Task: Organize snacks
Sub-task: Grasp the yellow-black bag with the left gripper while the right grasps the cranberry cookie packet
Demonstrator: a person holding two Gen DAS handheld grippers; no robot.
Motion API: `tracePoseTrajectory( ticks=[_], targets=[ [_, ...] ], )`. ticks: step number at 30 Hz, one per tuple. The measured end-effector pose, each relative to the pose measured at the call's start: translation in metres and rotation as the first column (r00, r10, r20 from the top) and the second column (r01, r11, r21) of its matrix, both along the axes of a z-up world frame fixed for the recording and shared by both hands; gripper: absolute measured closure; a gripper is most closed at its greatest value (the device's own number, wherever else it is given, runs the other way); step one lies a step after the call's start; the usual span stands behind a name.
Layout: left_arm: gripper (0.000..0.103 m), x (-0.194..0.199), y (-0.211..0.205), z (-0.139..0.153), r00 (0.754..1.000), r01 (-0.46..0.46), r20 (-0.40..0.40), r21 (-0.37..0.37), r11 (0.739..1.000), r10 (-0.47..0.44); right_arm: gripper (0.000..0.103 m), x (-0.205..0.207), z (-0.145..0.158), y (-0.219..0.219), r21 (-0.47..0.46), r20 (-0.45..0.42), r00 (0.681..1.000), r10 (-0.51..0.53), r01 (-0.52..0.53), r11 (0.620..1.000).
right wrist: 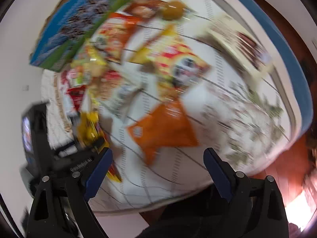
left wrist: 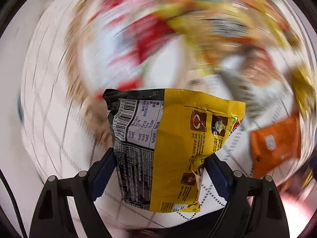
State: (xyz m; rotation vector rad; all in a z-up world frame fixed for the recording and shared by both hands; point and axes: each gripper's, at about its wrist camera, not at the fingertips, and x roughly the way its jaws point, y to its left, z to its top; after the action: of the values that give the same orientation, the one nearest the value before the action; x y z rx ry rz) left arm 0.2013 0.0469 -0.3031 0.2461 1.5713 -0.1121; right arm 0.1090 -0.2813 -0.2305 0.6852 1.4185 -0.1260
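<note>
Yellow-and-black snack packet (left wrist: 168, 148) fills lower centre of left wrist view, pinched between left gripper (left wrist: 160, 162) jaws, sharp against blurred background. Orange packet (left wrist: 275, 144) at right edge on white checked cloth (left wrist: 49, 119). Right gripper (right wrist: 158, 158) at bottom of right wrist view, jaws spread, holding nothing. Snack pile (right wrist: 118, 59) blurred, upper left.

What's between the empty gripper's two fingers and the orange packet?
Only bare white checked tablecloth, seen in the right wrist view, lies between the right gripper and the orange packet.

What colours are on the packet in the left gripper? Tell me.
Yellow and black packet, with a white barcode panel; clearest in the left wrist view.
</note>
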Motion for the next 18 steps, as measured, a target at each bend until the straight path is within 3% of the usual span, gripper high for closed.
tracePoseTrajectory(
  ticks=[2,4,5,7,9,10,11,15,17,18],
  targets=[
    [0.016,0.001,0.032,-0.010,0.985,-0.174,-0.032,-0.048,0.984,0.172,0.008,0.016,-0.002,0.012,0.027,0.014,1.000,-0.004,0.004,1.000],
    [0.016,-0.001,0.045,-0.015,0.969,-0.248,-0.043,-0.091,0.965,0.245,0.008,0.036,-0.009,0.021,0.035,0.009,0.999,-0.033,0.033,0.999],
    [0.016,-0.003,0.050,-0.016,0.966,-0.260,-0.043,-0.111,0.959,0.256,0.008,0.050,-0.009,0.029,-0.032,0.014,1.000,-0.022,0.023,0.999],
    [0.016,-0.006,0.046,-0.017,0.975,-0.220,-0.040,-0.116,0.969,0.217,0.008,0.074,0.000,0.052,-0.216,0.051,0.992,0.119,-0.105,0.971],
    [0.014,-0.010,0.043,-0.022,0.985,-0.171,-0.037,-0.108,0.979,0.168,0.008,0.096,0.004,0.084,-0.384,0.033,0.944,0.329,-0.292,0.876],
    [0.014,-0.004,0.035,-0.021,0.988,-0.152,-0.034,-0.104,0.983,0.149,0.008,0.103,-0.001,0.097,-0.425,-0.006,0.914,0.405,-0.368,0.827],
    [0.014,-0.005,0.032,-0.025,0.991,-0.135,-0.036,-0.107,0.985,0.132,0.008,0.109,-0.009,0.107,-0.443,-0.052,0.882,0.468,-0.441,0.781],
    [0.014,-0.020,0.016,-0.052,0.987,-0.154,-0.077,-0.143,0.978,0.144,0.008,0.124,-0.037,0.120,-0.443,-0.167,0.828,0.535,-0.548,0.710],
    [0.014,-0.025,0.016,-0.053,0.985,-0.166,-0.062,-0.149,0.975,0.159,0.011,0.130,-0.050,0.122,-0.423,-0.189,0.824,0.535,-0.560,0.713],
    [0.014,-0.028,0.013,-0.053,0.983,-0.179,-0.056,-0.149,0.972,0.173,0.018,0.131,-0.056,0.123,-0.404,-0.196,0.823,0.532,-0.563,0.721]
  ],
)
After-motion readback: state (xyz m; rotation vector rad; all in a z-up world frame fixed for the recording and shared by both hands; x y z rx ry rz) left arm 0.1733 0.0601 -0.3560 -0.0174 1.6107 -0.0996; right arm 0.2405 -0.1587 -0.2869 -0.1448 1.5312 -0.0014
